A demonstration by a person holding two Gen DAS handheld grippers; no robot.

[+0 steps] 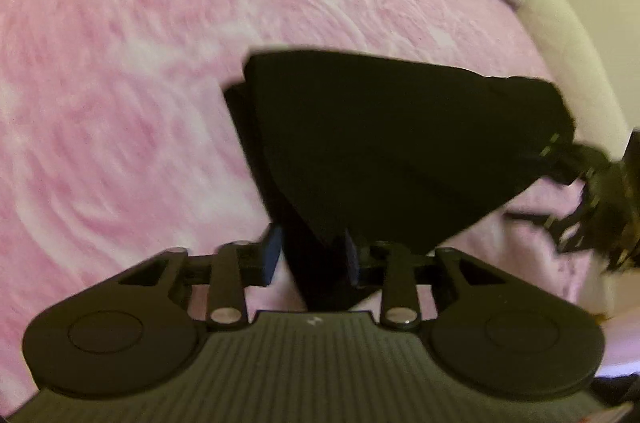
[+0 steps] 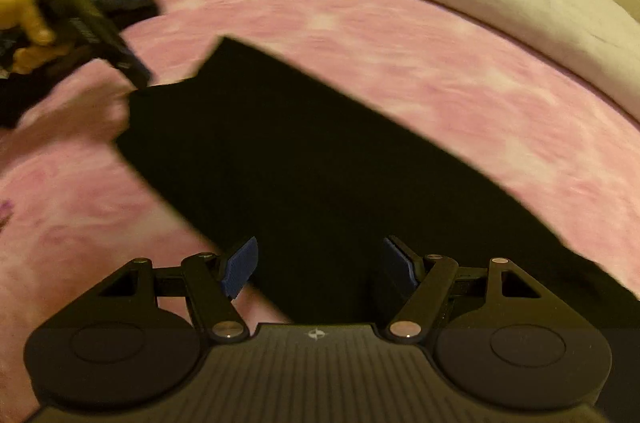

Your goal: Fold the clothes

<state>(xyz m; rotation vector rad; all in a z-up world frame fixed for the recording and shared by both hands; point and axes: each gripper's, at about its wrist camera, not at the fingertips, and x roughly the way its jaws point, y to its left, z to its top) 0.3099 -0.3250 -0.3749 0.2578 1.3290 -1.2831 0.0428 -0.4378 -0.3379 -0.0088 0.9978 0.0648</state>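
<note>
Folding a black garment [image 1: 380,143] on the pink bed [image 1: 120,63].
Left gripper [image 1: 310,259] jaws clamp its fabric; right gripper [image 2: 318,265] jaws stand apart at six o'clock.

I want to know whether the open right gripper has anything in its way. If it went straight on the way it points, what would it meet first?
Most likely the black garment: it fills the view ahead of the right gripper, lying on the pink blanket. Blur leaves depth unclear.

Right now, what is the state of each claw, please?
Left claw: closed on the black cloth.
Right claw: open, over the cloth, holding nothing.
</note>
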